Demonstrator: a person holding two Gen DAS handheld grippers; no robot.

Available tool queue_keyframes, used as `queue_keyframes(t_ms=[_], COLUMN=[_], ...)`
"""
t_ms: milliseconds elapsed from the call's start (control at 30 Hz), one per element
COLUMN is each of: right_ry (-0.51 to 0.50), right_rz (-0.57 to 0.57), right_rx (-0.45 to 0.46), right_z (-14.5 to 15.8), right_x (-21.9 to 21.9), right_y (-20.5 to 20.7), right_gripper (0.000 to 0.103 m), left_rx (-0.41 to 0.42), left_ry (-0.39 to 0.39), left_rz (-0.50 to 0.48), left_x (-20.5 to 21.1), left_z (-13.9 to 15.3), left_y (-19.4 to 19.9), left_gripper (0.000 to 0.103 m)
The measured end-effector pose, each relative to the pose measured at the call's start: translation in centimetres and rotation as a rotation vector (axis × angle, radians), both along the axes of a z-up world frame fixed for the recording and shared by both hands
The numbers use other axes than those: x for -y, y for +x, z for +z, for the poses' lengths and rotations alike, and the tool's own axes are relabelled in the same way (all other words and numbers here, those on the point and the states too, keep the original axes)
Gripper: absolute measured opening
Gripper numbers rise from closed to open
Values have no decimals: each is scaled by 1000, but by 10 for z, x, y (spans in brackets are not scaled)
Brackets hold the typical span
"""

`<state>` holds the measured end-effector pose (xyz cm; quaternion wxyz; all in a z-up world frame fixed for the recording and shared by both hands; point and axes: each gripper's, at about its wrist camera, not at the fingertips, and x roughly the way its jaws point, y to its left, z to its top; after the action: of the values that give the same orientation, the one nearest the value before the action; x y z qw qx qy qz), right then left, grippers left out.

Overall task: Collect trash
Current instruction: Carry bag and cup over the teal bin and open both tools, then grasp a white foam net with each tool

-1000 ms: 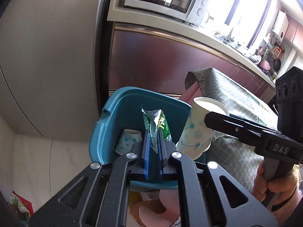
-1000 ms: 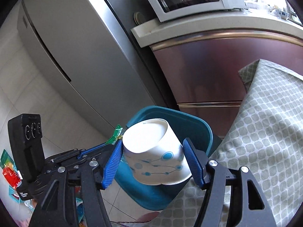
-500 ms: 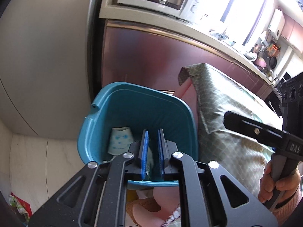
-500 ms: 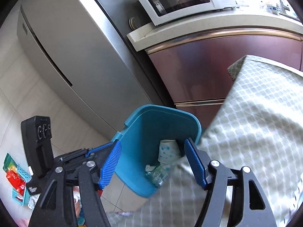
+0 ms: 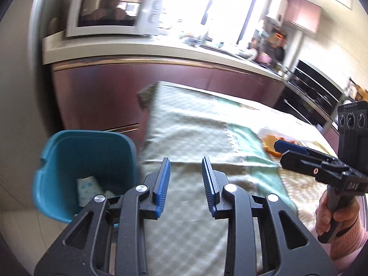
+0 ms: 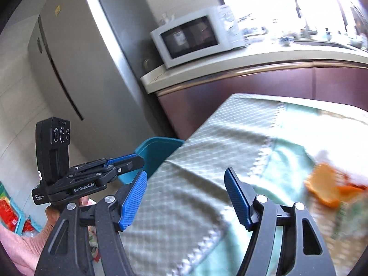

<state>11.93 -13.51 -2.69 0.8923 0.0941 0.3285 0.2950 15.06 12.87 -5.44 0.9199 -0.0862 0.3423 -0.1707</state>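
A teal trash bin (image 5: pixel 82 151) stands on the floor at the table's left end, with a white dotted paper cup (image 5: pixel 86 188) lying inside it. In the right wrist view only the bin's rim (image 6: pixel 158 147) shows behind the cloth. My left gripper (image 5: pixel 185 179) hovers over the checked tablecloth (image 5: pixel 195 133), its jaws opening with nothing between them. My right gripper (image 6: pixel 185 195) stands open and empty above the same cloth (image 6: pixel 230 138). Orange peel (image 6: pixel 326 191) lies blurred at the right of the table; in the left wrist view the peel (image 5: pixel 271 141) sits beyond the right gripper's fingers (image 5: pixel 287 146).
A maroon cabinet (image 5: pixel 115 92) with a pale counter and a white microwave (image 5: pixel 108 11) runs behind the table. A grey fridge (image 6: pixel 76 57) stands at the left. Colourful packets (image 6: pixel 9 211) lie on the floor. A person's hand (image 5: pixel 333 211) holds the right gripper's handle.
The wrapper left my left gripper and the cup left my right gripper; the cup now lies in the bin. Both grippers swung right, from over the bin to over the table. The left jaws have spread.
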Motion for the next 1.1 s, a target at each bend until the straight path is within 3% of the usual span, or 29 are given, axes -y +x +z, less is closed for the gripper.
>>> queue_keyframes(t_ms=[300,500,800,1100], right_ry=[21,58,104,154], right_rz=[-287,-412,-495,-499], right_rx=[34,30,-4,-55], right_z=[5,0,-13,-28], right_x=[119,177,217,232], right_y=[-35,-35,-7,27], right_gripper=[67,67,67,67], left_rx=[9,4,-50,-118], left_ry=[6,4,-55,-76], left_rz=[-194,-279,-303,-316], left_x=[106,165,206,226], left_z=[5,10,15,10], left_y=[9,25,62,91], left_gripper=[29,29,36,44])
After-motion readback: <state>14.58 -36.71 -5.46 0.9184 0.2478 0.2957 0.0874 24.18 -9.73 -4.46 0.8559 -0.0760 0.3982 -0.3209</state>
